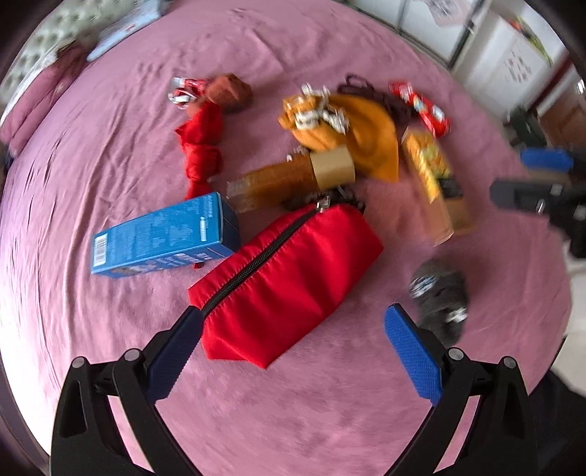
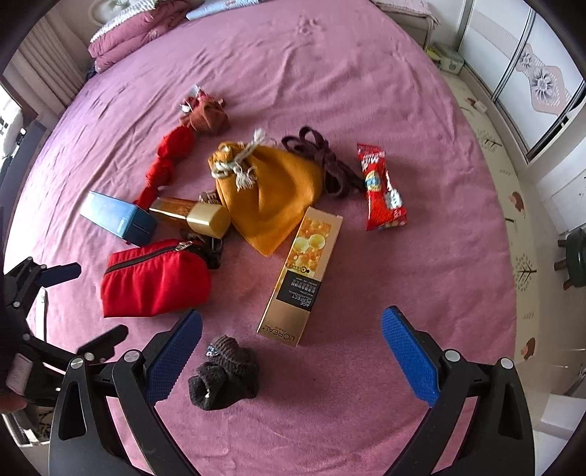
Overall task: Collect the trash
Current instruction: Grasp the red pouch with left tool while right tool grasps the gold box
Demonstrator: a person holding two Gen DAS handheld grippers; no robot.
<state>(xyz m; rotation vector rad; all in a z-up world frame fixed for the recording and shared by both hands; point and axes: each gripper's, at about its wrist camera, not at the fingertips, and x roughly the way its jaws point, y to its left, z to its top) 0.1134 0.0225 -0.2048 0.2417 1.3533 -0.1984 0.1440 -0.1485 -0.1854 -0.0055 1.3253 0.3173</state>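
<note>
Clutter lies on a pink bed. My left gripper (image 1: pixel 293 351) is open and hangs just above the near end of a red zip pouch (image 1: pixel 289 282). My right gripper (image 2: pixel 291 353) is open too, over a dark knitted sock (image 2: pixel 225 373) and near the end of a gold carton (image 2: pixel 302 274). A blue box (image 1: pixel 164 234), a gold bottle (image 2: pixel 192 216), a red snack wrapper (image 2: pixel 382 190), a mustard drawstring bag (image 2: pixel 271 194), a red knotted cloth (image 2: pixel 164 164) and a brown cloth ball (image 2: pixel 207 117) lie further out. Nothing is held.
A dark brown strap (image 2: pixel 322 161) lies by the mustard bag. Folded bedding (image 2: pixel 135 33) sits at the bed's far left. The bed's right edge drops to a patterned floor with a small stool (image 2: pixel 575 260). Bare pink cover (image 2: pixel 329 73) spreads beyond the clutter.
</note>
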